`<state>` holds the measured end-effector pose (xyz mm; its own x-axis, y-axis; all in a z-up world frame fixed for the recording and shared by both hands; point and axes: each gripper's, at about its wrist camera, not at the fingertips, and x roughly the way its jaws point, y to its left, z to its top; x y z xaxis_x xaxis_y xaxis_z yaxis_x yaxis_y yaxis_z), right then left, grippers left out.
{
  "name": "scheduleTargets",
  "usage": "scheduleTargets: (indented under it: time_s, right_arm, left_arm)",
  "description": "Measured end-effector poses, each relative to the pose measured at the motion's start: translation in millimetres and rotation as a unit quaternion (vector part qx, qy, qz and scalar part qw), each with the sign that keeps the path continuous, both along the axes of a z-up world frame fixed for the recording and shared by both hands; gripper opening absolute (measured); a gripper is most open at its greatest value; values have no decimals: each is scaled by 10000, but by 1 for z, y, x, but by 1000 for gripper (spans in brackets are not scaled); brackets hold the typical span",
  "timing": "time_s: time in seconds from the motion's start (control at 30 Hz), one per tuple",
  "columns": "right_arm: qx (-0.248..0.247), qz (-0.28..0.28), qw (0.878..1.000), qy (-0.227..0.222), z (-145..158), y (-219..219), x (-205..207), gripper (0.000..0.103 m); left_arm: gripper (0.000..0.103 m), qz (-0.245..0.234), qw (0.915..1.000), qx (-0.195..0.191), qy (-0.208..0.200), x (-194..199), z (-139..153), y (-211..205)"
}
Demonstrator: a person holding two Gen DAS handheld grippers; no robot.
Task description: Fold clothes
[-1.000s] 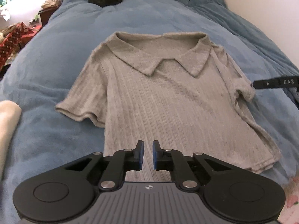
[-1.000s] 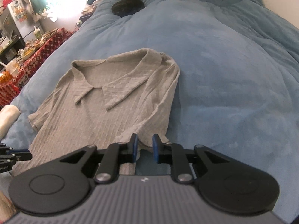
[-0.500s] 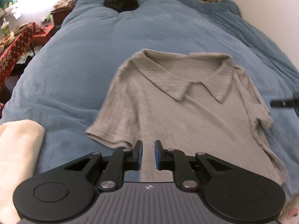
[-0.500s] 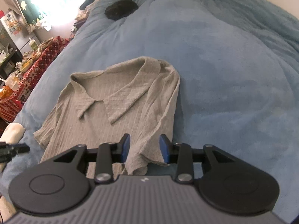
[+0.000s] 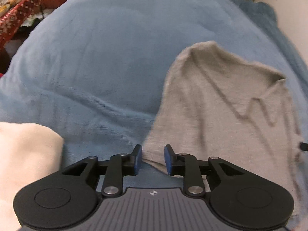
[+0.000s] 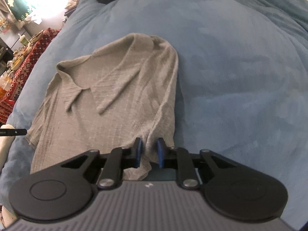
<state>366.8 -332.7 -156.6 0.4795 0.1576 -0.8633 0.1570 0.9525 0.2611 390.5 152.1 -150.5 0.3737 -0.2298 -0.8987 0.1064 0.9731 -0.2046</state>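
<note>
So there's a grey collared shirt (image 6: 107,104) spread flat on a bed with a blue blanket (image 6: 231,77), collar away from both tools. The right tool (image 6: 149,150) sits right at the shirt's right sleeve; a bunched fold of grey fabric sits between its blue pads and the jaws are closing in on it, though there's still a bit of gap showing. The left tool (image 5: 152,158) is over at the opposite sleeve edge, jaws opening, with the sleeve's hem lying just ahead of and between the pads (image 5: 138,159), not pinched. Left of that tool there's a cream-coloured cloth (image 5: 25,157) on the blanket. The left view is pretty blurry.
</note>
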Motion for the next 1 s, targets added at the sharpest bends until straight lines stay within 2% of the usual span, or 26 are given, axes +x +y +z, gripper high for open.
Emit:
scheduleTargets:
  time_s: [0.1, 0.17, 0.27, 0.3, 0.33, 0.37, 0.43, 0.5, 0.6, 0.73, 0.9, 0.97, 1.0]
  right_arm:
    - [91, -41, 9999, 16, -3, -2, 0, 22]
    - [84, -54, 9999, 10, -3, -1, 0, 23]
    - [53, -40, 10000, 30, -3, 1, 2, 23]
    - [23, -29, 10000, 40, -3, 2, 3, 21]
    - [-15, -10, 10000, 47, -4, 3, 4, 14]
    - [-61, -3, 10000, 51, -4, 4, 4, 10]
    - [-159, -15, 9998, 80, -3, 4, 5, 7]
    - [-258, 3, 9996, 100, 0, 2, 4, 7]
    - [-322, 31, 9994, 111, 8, -10, 5, 7]
    - [-418, -76, 9991, 35, 20, -37, 5, 7]
    - [-670, -315, 9973, -8, 27, -70, 5, 6]
    - [-301, -423, 9986, 58, 24, -86, 5, 7]
    - [-104, -428, 9990, 81, 22, -91, 5, 12]
  left_arm:
    - [42, 120, 9998, 118, 43, 5, -7, 1]
    - [43, 197, 9997, 73, 91, 7, -10, 1]
    - [42, 35, 9998, 42, 177, 7, -16, -4]
    - [35, 34, 9998, 65, 191, 6, -18, -6]
    - [12, 82, 9997, 60, 207, 5, -20, -6]
    - [4, 187, 9996, 6, 204, 4, -20, -6]
    - [4, 328, 9992, -123, 168, 1, -17, -4]
    - [4, 277, 9993, 195, -148, -4, -4, -5]
    - [4, 97, 9944, 811, -669, -6, 18, -7]
    - [4, 43, 9870, 1246, -1017, 4, 37, 0]
    - [4, 109, 9837, 1413, -1106, 23, 44, 10]
    - [4, 92, 9815, 1537, -1136, 27, 43, 9]
    - [4, 86, 9817, 1538, -1121, 29, 42, 8]
